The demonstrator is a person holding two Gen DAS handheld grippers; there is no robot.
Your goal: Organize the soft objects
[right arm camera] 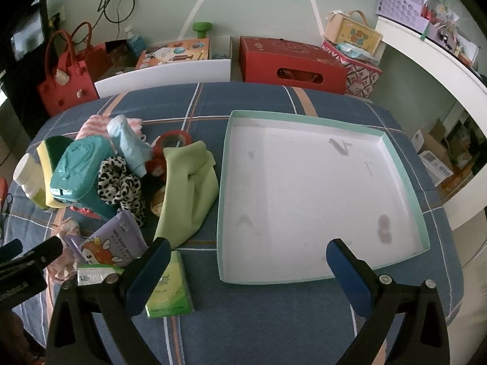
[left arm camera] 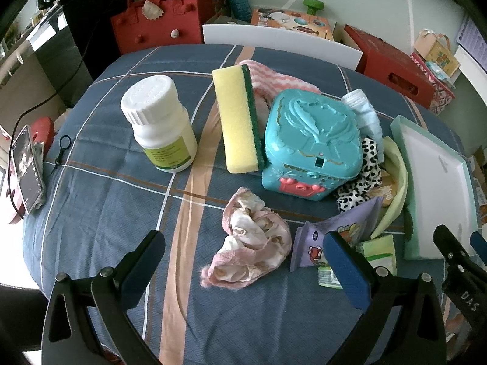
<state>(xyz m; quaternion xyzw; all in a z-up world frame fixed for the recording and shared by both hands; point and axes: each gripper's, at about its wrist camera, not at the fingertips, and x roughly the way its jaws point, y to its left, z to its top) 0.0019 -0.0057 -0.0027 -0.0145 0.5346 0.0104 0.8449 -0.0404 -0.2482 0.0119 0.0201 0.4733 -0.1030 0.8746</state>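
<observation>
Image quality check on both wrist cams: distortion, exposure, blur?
Left wrist: strong fisheye bend with dark corners; the white bottle and sponge are sharp; bright blown-out patch at lower left. Right wrist: same bending, tray edges bow outward; its white floor is bright but smudges remain readable; no motion blur in either.

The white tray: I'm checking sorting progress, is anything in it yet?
Empty. The tray shows only its bare, stained white floor; the cloths still lie on the table beside it.

A blue plaid-covered table (left arm camera: pixel 106 206) carries a white bottle (left arm camera: pixel 159 124), sponge (left arm camera: pixel 236 115), teal box (left arm camera: pixel 310 140), pink cloth (left arm camera: pixel 252 240), centre, and shallow tray (right arm camera: pixel 404 182), right.
</observation>
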